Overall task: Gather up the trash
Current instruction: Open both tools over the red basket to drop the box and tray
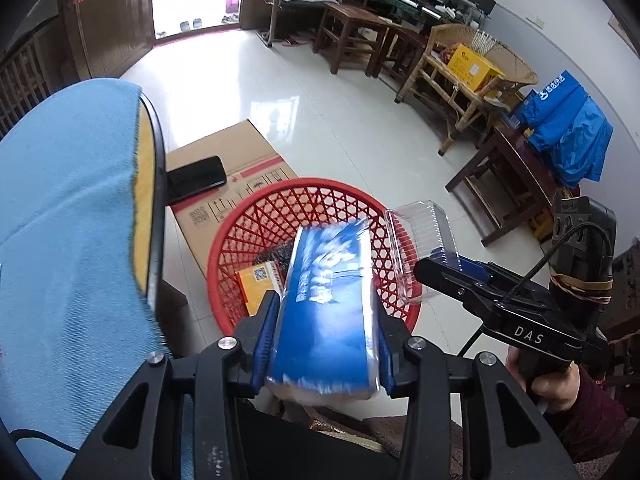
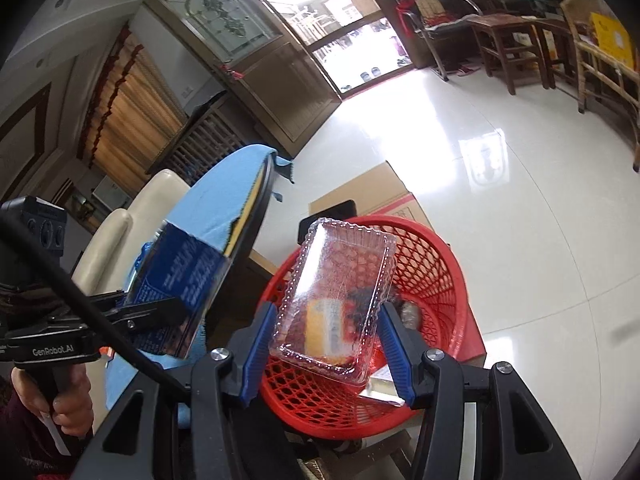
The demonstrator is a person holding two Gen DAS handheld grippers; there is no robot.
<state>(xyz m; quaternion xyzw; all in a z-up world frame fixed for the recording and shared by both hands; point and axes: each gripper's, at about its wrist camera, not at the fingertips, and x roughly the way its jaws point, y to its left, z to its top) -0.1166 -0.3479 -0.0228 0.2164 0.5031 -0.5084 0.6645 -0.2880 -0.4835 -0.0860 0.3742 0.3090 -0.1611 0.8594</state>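
left gripper (image 1: 326, 344) jaws clamped on blue tissue pack (image 1: 326, 304), pack blurred, held over the near rim of the red basket (image 1: 224, 240). right gripper (image 2: 326, 344) jaws clamped on clear plastic tray (image 2: 340, 292), tray tilted, above the basket opening; in the left wrist view it sits at 3 o'clock of the pack. inside the basket: orange box (image 1: 258, 284) plus dark bits, can't tell what. cardboard box (image 1: 240, 160) on the floor at 11 o'clock of the basket, touching it, black phone (image 1: 196, 180) lying on top. round table with blue cloth (image 1: 68, 220) at 9 o'clock.
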